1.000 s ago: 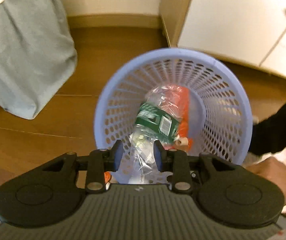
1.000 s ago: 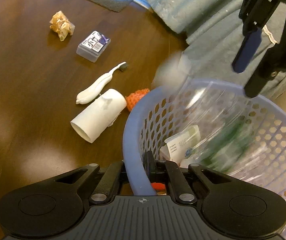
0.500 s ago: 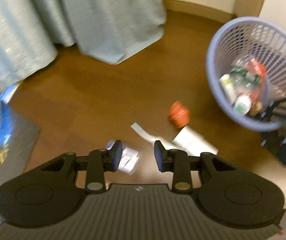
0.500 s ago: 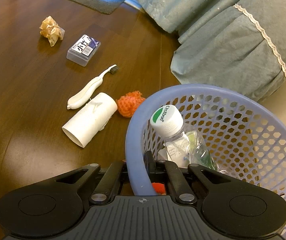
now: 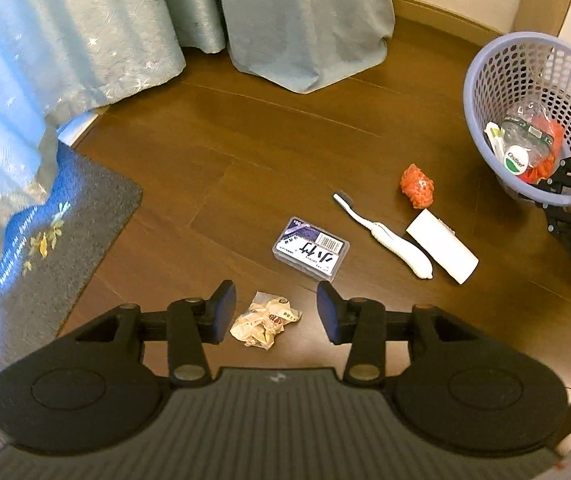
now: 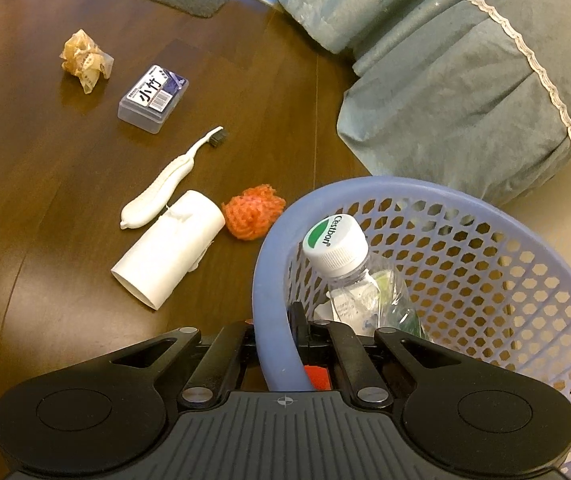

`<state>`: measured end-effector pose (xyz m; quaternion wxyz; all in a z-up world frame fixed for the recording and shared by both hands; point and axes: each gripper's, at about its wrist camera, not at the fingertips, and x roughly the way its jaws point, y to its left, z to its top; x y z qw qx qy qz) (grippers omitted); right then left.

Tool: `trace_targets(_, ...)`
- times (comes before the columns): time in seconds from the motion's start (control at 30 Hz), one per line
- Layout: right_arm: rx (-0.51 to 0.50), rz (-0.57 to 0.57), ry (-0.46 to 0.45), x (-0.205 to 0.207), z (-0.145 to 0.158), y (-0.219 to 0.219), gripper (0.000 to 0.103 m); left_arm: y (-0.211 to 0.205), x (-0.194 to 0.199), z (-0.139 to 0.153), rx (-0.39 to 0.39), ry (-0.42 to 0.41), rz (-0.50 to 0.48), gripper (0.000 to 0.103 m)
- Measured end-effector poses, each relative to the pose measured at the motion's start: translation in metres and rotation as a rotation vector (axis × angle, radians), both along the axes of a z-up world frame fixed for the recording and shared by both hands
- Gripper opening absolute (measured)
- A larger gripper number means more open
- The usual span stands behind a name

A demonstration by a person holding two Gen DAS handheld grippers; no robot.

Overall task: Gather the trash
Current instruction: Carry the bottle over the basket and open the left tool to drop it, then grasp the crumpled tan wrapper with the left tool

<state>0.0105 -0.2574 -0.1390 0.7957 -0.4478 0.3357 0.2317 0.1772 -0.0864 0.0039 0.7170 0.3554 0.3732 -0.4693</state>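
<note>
The wooden floor [image 5: 245,140] carries everything here, with pale blue curtains [image 5: 85,32] pooling along its far edge and a dark mat [image 5: 45,232] beside them. The lilac basket [image 6: 485,264] is the collecting point, and the right hand-held gripper [image 6: 285,344] is clamped shut on its rim, apparently to steady it and keep its mouth tipped toward the litter. Inside lies a clear plastic bottle [image 6: 349,276] with a white and green cap, on top of other wrappers. Just outside the basket the remaining trash is strewn in a loose line: a white cardboard tube [image 5: 443,246] touching a white toothbrush [image 5: 385,236], an orange mesh ball [image 5: 417,186] near the basket, and a clear plastic box [image 5: 310,249] farther off. Farthest out sits the crumpled paper wrapper [image 5: 263,320]; the left hand-held gripper [image 5: 275,312] hovers over it, jaws opening, the wrapper framed between the fingers but not pinched, likely the next pick
</note>
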Motion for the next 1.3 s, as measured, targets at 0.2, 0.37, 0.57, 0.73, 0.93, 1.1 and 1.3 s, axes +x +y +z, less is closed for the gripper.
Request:
trace_targets(0.2,-0.037,0.043,0.003,-0.006,-0.006,0.001,0.0,0.01,0.012,-0.031,0.019,0.005,-0.011,0.047)
trace_targets(0.37,-0.029,0.048,0.003,-0.011,-0.008,-0.001,0.0,0.011,0.019,-0.065,-0.003,-0.005,0.007,0.052)
trace_targets(0.57,-0.042,0.074,0.0,-0.015,-0.012,0.0,0.0,0.003,0.026,-0.108,0.081,-0.04,-0.113,0.056)
trace_targets(0.73,-0.053,0.067,-0.016,-0.014,-0.018,0.006,0.0,0.004,0.03,-0.135,0.167,-0.087,-0.212,0.059)
trace_targets(0.93,-0.079,0.073,-0.026,-0.015,-0.025,0.014,0.0,0.005,0.041,-0.148,0.146,-0.078,-0.191,0.059)
trace_targets(1.1,-0.085,0.079,-0.028,-0.015,-0.028,0.016,0.0,0.001,0.043,-0.157,0.156,-0.07,-0.194,0.058)
trace_targets(1.3,-0.099,0.086,-0.038,-0.016,-0.032,0.019,0.0,-0.006,0.044,-0.167,0.181,-0.072,-0.169,0.042)
